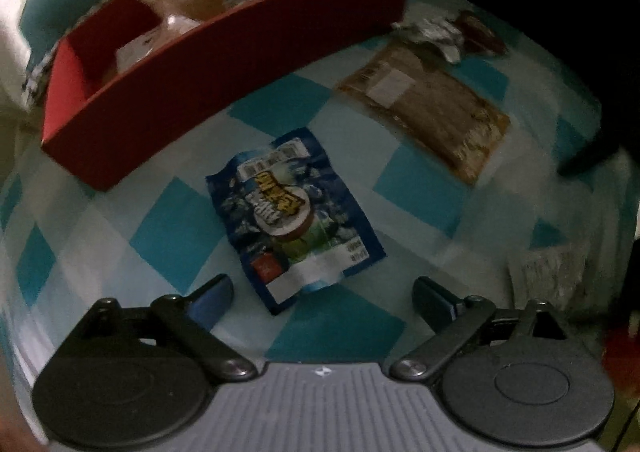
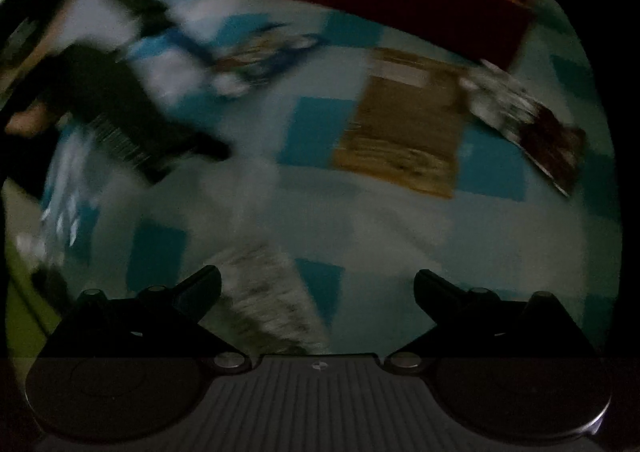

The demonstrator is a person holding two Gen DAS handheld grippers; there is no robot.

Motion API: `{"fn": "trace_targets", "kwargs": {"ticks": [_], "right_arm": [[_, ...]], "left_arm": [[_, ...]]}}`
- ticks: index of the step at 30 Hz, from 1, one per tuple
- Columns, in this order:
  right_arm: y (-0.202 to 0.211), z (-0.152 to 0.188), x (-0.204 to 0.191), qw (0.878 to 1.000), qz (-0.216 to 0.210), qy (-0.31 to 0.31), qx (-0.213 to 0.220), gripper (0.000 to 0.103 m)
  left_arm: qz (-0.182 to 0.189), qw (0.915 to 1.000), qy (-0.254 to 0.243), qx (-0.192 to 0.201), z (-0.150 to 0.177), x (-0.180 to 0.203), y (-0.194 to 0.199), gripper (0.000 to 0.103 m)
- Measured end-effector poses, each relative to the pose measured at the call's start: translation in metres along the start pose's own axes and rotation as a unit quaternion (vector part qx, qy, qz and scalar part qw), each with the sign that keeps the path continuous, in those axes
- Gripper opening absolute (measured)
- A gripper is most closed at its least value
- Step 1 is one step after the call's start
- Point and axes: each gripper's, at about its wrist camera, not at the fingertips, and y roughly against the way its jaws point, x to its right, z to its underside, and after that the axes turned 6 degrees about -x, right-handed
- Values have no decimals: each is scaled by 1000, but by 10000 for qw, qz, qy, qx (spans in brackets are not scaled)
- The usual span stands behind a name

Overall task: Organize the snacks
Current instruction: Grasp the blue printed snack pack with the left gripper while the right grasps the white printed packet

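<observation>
Two wrist views, both dim and pretty smeary, so bear with me. Biggest thing going is the checkered cloth, blue and pale squares, covering the whole surface everything sits on. Next down in size is the red box at the far side, a long open tray with a few snack packets already lying inside; I can make out tan and pale wrappers in there but not what they are.

Out on the cloth just beside the box lies the brown flat packet with a white label on it. Touching its far corner is a crumpled silver and dark brown wrapper. The blue snack bag lies flat in the middle, near the box's front wall but apart from it, and sits right ahead of the left gripper, between the lines of the two fingers without touching either. That gripper's jaws are spread wide with nothing clamped.

The right gripper is also spread wide and empty, pointing down at the cloth. A pale clear-ish packet lies just ahead of its near finger; too blurred to say if it touches. Smallest bit: a hand peeks in at the edge of the right view, behind the other gripper.
</observation>
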Motion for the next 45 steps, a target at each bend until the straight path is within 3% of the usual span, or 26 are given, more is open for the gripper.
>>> {"fn": "trace_targets", "kwargs": {"ticks": [6,11,15,18,24,25,27,30,32,36,39,42,45], "right_arm": [[-17,-5,-28,9968,20,732,-328,103],[-36,7,-66,9854,919,1411,-252,103],[-35,6,-62,9879,792,1315,-235,103],[-35,2,-64,9843,845,1463,-506,103],[-23,-8,-57,9853,827,1364,-610,76],[-19,-12,-51,9887,744,1183,-535,68],[-13,-17,-37,9954,525,705,-371,63],[-10,-18,-22,9992,278,258,-132,63],[-9,-15,-21,9995,257,194,-50,65],[-14,-11,-39,9965,425,712,-141,82],[-22,-10,-49,9929,569,1028,-193,92],[-29,-9,-54,9911,579,1171,-246,103],[-35,-9,-61,9881,764,1311,-241,103]], "left_arm": [[327,9978,579,12,-4,-17,4,92],[323,9977,602,3,-5,-17,3,92],[310,9974,654,23,-4,-19,4,92],[343,9952,920,10,-2,-28,5,92],[747,9836,1639,63,-4,-44,8,92],[757,9820,1725,124,-6,-45,10,92],[776,9759,2024,271,-10,-46,11,92],[953,9644,2454,246,-15,-46,5,94],[752,9631,2568,306,-19,-40,5,96],[140,9667,2531,344,-28,-24,0,97],[-639,9700,2328,276,-32,-10,-9,100],[-630,9662,2454,478,-26,-14,-9,100],[-650,9654,2472,518,-23,-17,-7,97]]}}
